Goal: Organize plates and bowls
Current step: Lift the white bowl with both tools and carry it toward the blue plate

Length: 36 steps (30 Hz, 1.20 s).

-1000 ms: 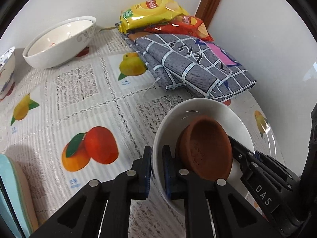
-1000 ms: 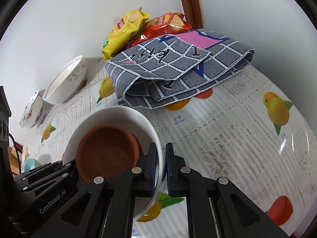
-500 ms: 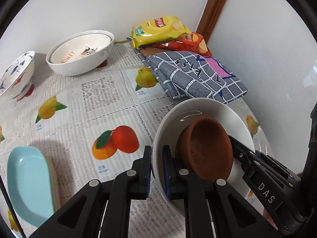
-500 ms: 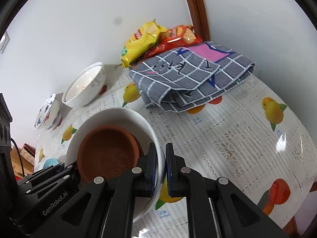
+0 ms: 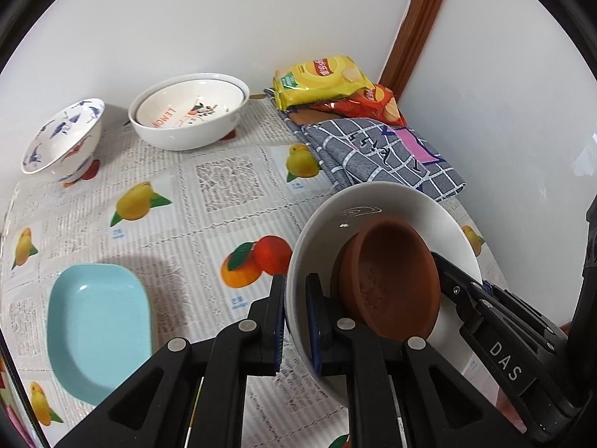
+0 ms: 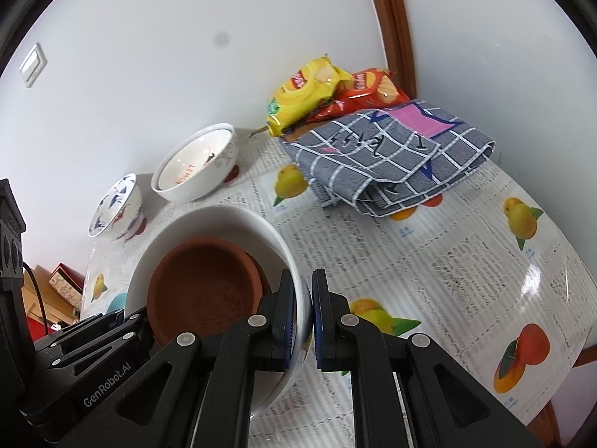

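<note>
Both grippers hold one large white bowl (image 5: 388,201) up above the table, with a brown clay bowl (image 5: 391,280) lying inside it. My left gripper (image 5: 296,298) is shut on the bowl's left rim. My right gripper (image 6: 303,298) is shut on its right rim (image 6: 291,257); the clay bowl (image 6: 201,283) shows there too. On the table at the back stand a white "LEMON" bowl (image 5: 188,112) nested in another, and a blue-patterned bowl (image 5: 61,138). A light blue dish (image 5: 97,324) lies at the front left.
A folded grey checked cloth (image 5: 377,153) and yellow (image 5: 321,78) and red snack bags lie in the back right corner by the walls. The fruit-print tablecloth (image 5: 209,201) covers the table. Boxes (image 6: 56,283) sit off the table's left edge.
Both grippers have lifted the white bowl with the clay bowl higher and pulled back; more of the table, the back bowls and the blue dish came into view.
</note>
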### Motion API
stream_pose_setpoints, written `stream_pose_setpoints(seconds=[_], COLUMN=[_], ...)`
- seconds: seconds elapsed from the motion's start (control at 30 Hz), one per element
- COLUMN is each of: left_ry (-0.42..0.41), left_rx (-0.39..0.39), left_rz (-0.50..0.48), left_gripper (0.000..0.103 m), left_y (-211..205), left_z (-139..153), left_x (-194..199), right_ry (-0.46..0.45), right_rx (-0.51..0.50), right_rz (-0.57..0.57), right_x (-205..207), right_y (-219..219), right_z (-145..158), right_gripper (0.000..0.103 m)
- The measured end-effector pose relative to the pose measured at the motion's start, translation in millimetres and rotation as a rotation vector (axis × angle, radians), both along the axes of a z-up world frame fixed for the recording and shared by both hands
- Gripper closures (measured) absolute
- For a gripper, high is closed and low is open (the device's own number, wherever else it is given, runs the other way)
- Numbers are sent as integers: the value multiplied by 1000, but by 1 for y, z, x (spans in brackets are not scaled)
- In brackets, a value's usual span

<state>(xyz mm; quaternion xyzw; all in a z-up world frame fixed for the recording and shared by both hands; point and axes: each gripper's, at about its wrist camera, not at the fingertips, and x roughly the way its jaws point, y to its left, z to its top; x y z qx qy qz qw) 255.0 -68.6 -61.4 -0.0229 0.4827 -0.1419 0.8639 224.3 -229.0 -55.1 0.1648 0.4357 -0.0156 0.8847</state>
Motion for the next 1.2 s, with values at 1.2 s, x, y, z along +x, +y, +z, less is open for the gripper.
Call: stream_pose_setpoints(seconds=[1.2], left_ry=[-47], left_rx=[-9], left_rz=[85], left_gripper=[92], left_y=[77], left_z=[24], left_x=[-25], right_ry=[-45], right_rx=[1], right_rz=[89], right_x=[-6], right_y=[75], right_z=[22], right_gripper=[94])
